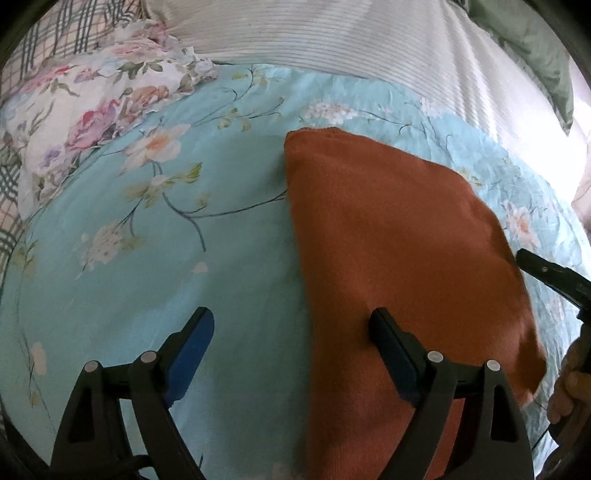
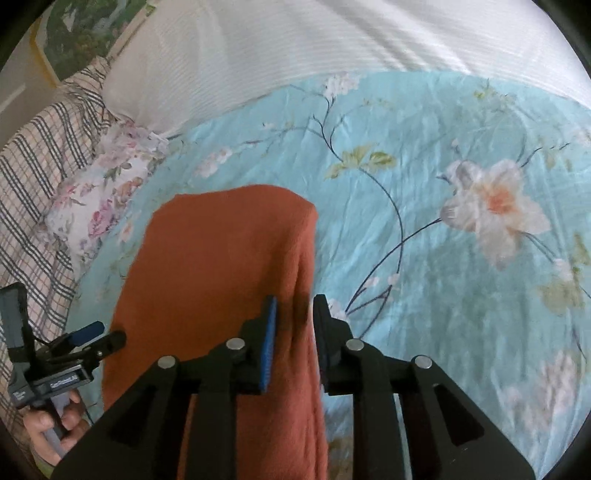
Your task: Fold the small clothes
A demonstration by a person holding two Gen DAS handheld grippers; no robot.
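Your left gripper [image 1: 291,334] stands with its jaws wide apart and nothing between them; its left finger hangs over the light blue floral bedsheet [image 1: 155,258], and its right finger sits over the near left part of the rust-orange knitted garment [image 1: 399,236]. That garment lies on the sheet as a folded piece, with a straight folded edge along its left side and a rounded far corner; its near portion runs out of the left wrist view beneath the gripper body. Your right gripper [image 2: 293,306] has its jaws set narrow around the garment's [image 2: 221,266] right edge, where a raised ridge of knit sits between the blue pad and the black finger. The frame is blurred here, so you cannot tell whether the pads are actually pressing the fabric or merely flanking it. In the right wrist view your left gripper [image 2: 101,332] appears at the near left, beside the garment's left edge, with your left hand [image 2: 55,424] wrapped around its handle. In the left wrist view the tip of your right gripper [image 1: 524,258] shows at the right, at the garment's right edge. A white ribbed cover [image 1: 332,33] lies across the far side of the sheet, a pink-and-white floral pillow [image 1: 92,107] sits at the far left, and a plaid cloth [image 2: 40,177] lies beyond it.
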